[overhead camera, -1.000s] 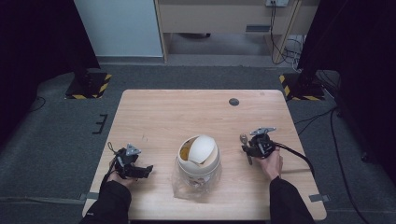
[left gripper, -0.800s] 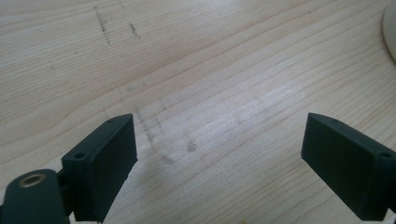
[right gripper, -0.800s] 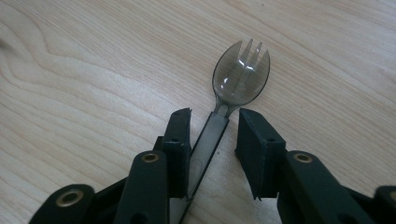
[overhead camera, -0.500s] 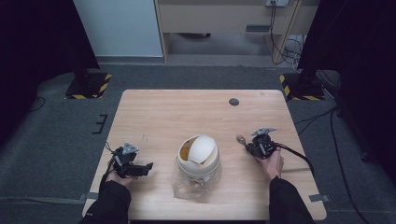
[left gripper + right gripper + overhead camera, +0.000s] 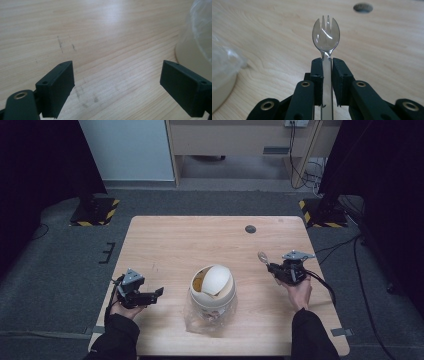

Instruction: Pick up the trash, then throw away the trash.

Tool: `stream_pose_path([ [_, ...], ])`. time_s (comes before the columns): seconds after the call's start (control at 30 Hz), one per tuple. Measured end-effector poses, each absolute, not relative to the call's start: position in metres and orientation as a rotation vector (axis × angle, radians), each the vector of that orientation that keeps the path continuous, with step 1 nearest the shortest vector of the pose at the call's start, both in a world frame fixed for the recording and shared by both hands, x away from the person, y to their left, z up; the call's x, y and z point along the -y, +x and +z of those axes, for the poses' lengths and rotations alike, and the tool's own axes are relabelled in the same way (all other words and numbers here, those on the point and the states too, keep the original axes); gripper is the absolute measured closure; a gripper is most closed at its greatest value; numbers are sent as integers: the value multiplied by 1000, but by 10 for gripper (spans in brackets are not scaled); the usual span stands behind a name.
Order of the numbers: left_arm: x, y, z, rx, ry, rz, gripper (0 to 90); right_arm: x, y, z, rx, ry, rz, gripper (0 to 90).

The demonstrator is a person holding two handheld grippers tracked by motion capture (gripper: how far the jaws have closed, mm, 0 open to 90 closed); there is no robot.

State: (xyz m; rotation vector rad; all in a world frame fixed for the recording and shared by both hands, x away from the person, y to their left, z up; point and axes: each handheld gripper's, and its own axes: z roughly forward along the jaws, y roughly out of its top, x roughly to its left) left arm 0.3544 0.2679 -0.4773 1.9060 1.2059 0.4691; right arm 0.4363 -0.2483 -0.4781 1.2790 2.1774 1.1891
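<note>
A clear plastic spork (image 5: 326,37) sticks up from my right gripper (image 5: 326,62), whose jaws have just been closing and now press on its handle. In the high view the spork (image 5: 263,256) points away from the right gripper (image 5: 274,266), lifted above the table's right side. A small white bin with a domed swing lid (image 5: 212,286) stands at the table's near middle, inside a clear plastic bag (image 5: 196,317). My left gripper (image 5: 157,292) rests near the table's left front, jaws wide apart with bare wood between them (image 5: 117,82).
The wooden table (image 5: 200,240) has a round dark cable hole (image 5: 250,229) at the back right. The bag's edge (image 5: 197,32) lies to the right of the left gripper. Dark floor and stand bases surround the table.
My right gripper has shut on the spork and lifted it off the table, moving a little left. The left gripper has stayed put.
</note>
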Motion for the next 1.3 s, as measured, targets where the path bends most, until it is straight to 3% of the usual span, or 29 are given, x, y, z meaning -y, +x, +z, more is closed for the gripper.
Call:
stream_pose_path([
  [0.33,-263,348,-457,-1147,1807,470,109,255,420,-439,-2043,1148,1378,798],
  [0.93,-247,344,-397,-1013,1653,533,107,246,395,-400,-1976,981,1539,798],
  [1.3,-208,357,-354,-902,1615,547,115,229,387,-378,-1947,891,1674,798],
])
